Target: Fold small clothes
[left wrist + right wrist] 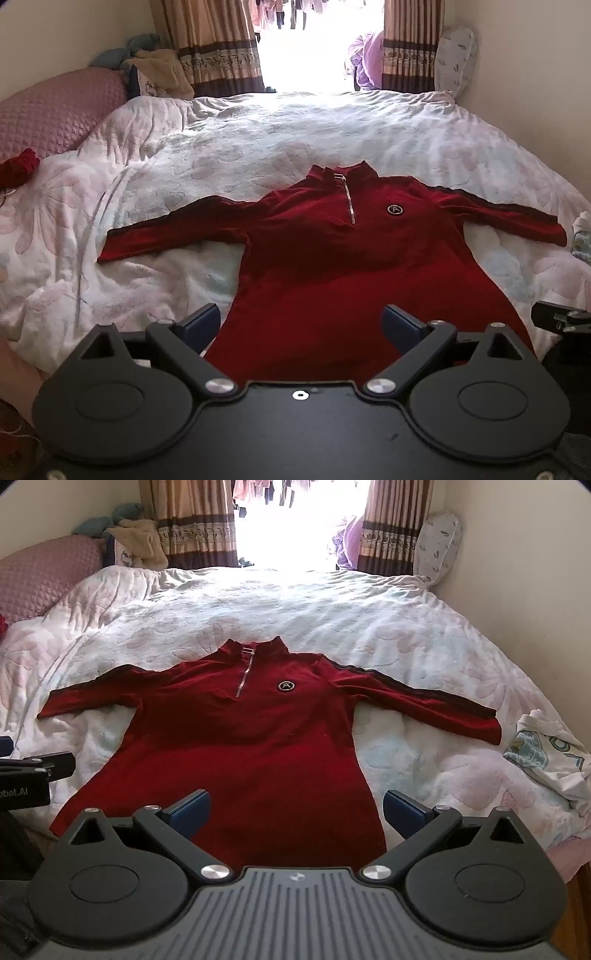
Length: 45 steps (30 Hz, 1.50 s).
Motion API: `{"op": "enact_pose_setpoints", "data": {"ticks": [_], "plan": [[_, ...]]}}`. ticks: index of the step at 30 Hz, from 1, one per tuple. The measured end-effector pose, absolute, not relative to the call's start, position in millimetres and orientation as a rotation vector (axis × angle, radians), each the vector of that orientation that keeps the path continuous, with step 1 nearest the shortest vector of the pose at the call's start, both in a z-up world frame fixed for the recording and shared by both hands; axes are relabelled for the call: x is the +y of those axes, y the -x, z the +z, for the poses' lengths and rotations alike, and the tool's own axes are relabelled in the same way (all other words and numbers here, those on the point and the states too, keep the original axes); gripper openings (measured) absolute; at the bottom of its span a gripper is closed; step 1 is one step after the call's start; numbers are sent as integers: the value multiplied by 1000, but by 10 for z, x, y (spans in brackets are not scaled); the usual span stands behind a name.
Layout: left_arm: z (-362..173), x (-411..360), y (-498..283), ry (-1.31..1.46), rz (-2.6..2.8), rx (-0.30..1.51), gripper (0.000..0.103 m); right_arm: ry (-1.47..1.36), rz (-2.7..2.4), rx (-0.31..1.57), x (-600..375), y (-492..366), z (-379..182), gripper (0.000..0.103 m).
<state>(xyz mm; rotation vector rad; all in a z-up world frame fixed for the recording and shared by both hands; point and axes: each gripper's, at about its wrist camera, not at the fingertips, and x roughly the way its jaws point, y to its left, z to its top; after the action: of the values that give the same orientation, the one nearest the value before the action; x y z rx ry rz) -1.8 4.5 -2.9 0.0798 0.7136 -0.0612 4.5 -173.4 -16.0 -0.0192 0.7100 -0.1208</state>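
A dark red long-sleeved top (332, 266) with a short zip and a round chest badge lies flat on the bed, front up, collar away from me and both sleeves spread out sideways. The same red top (243, 746) fills the middle of the right wrist view. My left gripper (301, 325) hovers open above the hem, nothing between its blue pads. My right gripper (297, 808) is open too, over the hem's right part, and holds nothing. Each gripper's body shows at the edge of the other's view.
The bed has a white floral quilt (258, 140). A pink quilted headboard cushion (48, 114) and a red cloth (18, 170) are at left. A white and blue folded garment (550, 753) lies at the right edge. Curtains (210, 48) and a bright doorway stand beyond.
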Motion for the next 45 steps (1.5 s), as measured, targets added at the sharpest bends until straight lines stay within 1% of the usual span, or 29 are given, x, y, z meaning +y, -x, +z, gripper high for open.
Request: {"op": "enact_pose_setpoints", "data": {"ticks": [9,11,45], "plan": [[-53,33,22,-62,-62,712,97,35,-114,704,-1613,118,-141,103],[-55,32,21,-63,-65,712,97,8,-121,718,-1719,-65,-174,103],[-65,50,30,-59,-87,705,97,11,-121,716,-1700,-61,-184,103]]}}
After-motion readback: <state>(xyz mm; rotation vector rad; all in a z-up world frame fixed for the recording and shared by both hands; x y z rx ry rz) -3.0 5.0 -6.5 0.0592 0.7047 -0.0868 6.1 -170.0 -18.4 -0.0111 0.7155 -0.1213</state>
